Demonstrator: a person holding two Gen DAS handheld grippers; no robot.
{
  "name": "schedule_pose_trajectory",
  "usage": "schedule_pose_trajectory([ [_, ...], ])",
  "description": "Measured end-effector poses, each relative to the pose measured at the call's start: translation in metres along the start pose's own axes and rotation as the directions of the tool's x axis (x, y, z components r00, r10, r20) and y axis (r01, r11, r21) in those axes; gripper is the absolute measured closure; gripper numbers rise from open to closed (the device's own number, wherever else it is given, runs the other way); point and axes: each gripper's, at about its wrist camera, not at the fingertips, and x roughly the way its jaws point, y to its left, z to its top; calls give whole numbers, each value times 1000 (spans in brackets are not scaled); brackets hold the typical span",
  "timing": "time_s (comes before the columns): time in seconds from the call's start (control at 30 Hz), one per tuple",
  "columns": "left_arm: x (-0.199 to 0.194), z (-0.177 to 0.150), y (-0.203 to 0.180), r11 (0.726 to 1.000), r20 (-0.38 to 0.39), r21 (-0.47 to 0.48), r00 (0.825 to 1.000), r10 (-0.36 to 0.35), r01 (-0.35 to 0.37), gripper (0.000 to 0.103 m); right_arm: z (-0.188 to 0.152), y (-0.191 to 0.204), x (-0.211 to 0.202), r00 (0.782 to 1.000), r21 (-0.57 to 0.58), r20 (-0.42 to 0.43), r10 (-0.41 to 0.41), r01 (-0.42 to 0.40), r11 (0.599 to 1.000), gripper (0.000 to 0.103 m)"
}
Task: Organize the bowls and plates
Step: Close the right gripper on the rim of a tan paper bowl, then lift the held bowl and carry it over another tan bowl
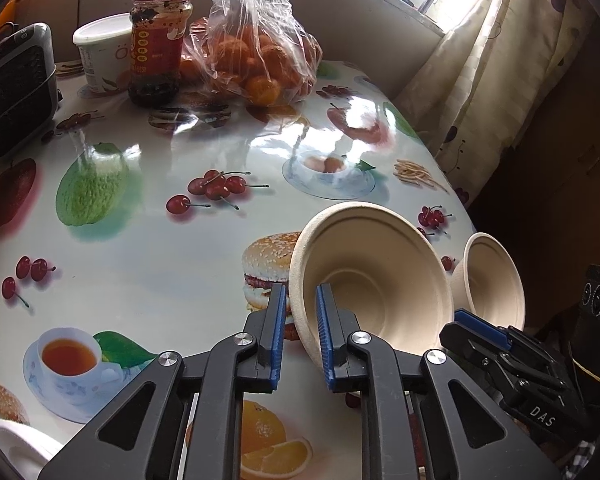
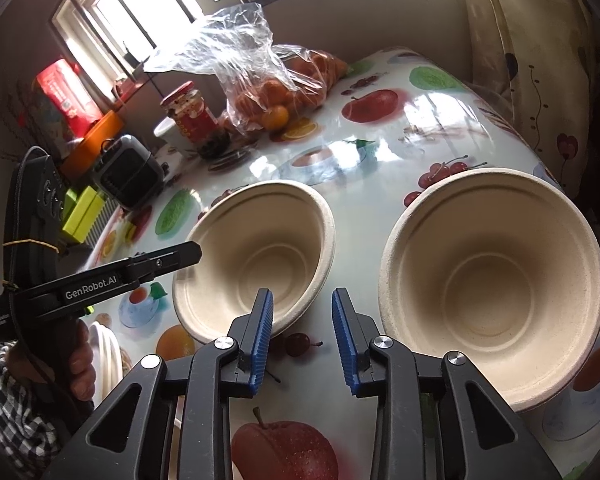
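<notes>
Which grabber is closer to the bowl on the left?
Left. The left gripper has the near rim of that bowl between its fingers; the right gripper is open over the table just right of it.

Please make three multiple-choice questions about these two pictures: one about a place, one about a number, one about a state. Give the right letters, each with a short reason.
1. Where does the glass jar with a red lid stand?
A) inside a bowl
B) beside the clear plastic bag of oranges
C) on the floor

2. How many beige moulded-fibre bowls are on the fruit-printed table?
A) one
B) two
C) four

3. What does the left gripper do?
A) grips a bowl's rim
B) holds the jar
C) hangs open over bare table

Answers:
1 B: jar and bag are neighbours at the table's far side.
2 B: only a left bowl and a right bowl show.
3 A: the left bowl's rim sits between its blue pads.
</notes>
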Motion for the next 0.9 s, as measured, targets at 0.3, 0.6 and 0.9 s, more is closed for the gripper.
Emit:
schedule_pose_trajectory([
  [0.3, 1, 0, -1, 1000, -5, -2, 1000, -4, 4, 94, 0, -1, 4, 1000, 6, -11, 7, -7, 1000, 82],
  [0.6, -1, -1, 0, 1000, 0, -1, 1000, -2, 2, 94, -1, -1, 4, 1000, 9, -8, 11, -11, 1000, 83],
  [0.9, -9, -5, -4, 1000, 8, 9, 1000, -13, 13, 94, -4, -1, -5, 1000, 12, 4, 15, -15, 1000, 83],
])
